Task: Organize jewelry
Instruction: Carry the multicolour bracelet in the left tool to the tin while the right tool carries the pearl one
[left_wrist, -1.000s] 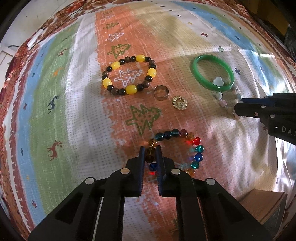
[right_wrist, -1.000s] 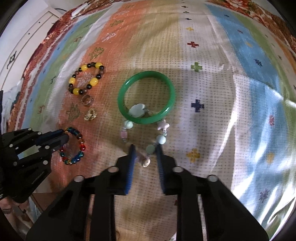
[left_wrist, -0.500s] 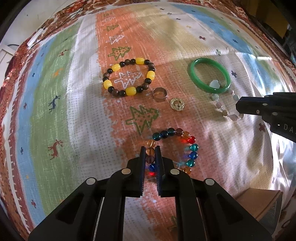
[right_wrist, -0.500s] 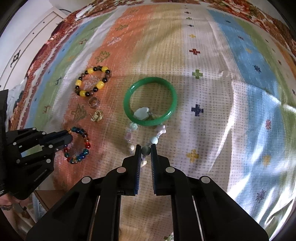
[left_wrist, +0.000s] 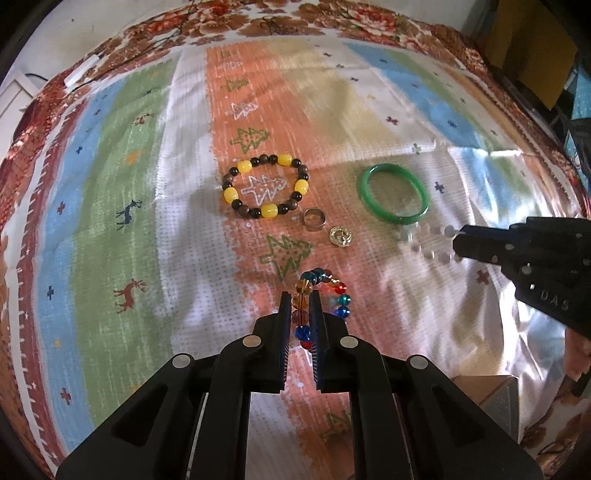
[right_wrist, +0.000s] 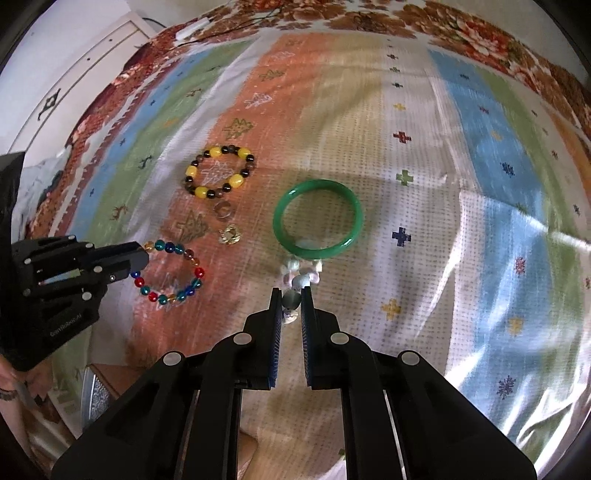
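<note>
striped patterned cloth (left_wrist: 122, 206), white cabinet (right_wrist: 70, 70)

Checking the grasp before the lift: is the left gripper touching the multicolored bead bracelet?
Touching. In the left wrist view the left gripper is shut on the multicolored bead bracelet, amber beads pinched between both pads.

The pale bracelet (left_wrist: 428, 242) blurs to faint smears beside the right gripper (left_wrist: 458, 245), the gold trinket (right_wrist: 229, 235) is too small to identify, and the wooden box (left_wrist: 484, 387) is cut off.
</note>
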